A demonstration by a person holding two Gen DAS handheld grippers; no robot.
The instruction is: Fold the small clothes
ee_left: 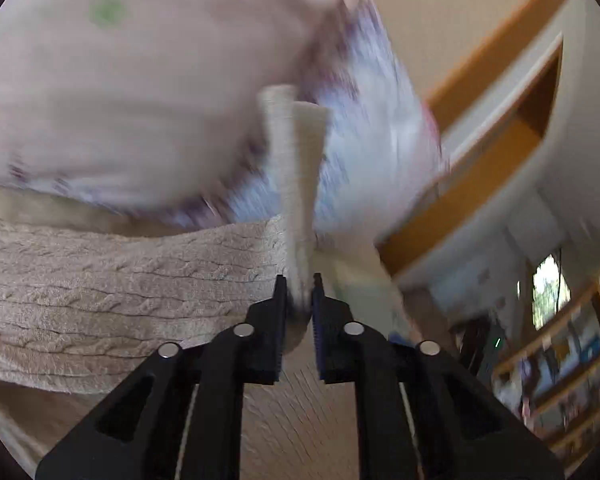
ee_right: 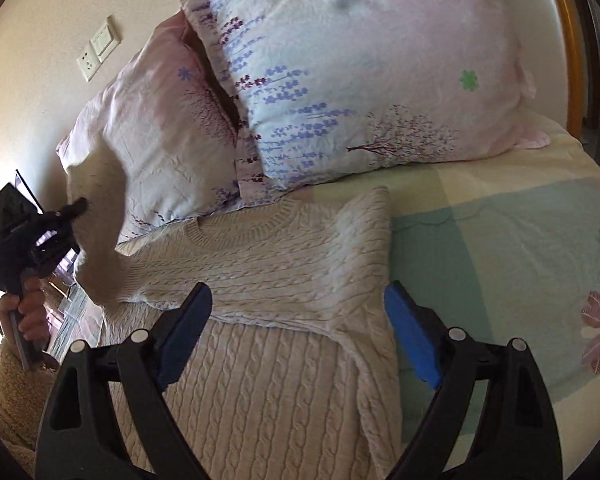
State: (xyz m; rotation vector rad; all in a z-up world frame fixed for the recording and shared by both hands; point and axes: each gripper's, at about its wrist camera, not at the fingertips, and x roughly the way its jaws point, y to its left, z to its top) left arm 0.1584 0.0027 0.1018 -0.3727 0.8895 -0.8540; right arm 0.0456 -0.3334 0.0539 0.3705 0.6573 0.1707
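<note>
Beige cable-knit sweater (ee_right: 260, 280) lies flat on the pastel patchwork bed sheet (ee_right: 500, 232) below two floral pillows (ee_right: 360, 80). Left gripper (ee_left: 300, 292) pinches its lifted sleeve, likely to fold it inward; right gripper (ee_right: 296, 332) hovers, fingers spread.

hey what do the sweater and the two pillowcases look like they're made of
The sweater looks like a chunky cream knit, wool or acrylic; its raised cable ribs and fuzzy surface show that. The pillowcases look like thin woven cotton, matte, with fine creases and a printed floral pattern. The fibre itself cannot be told from the look.
</note>
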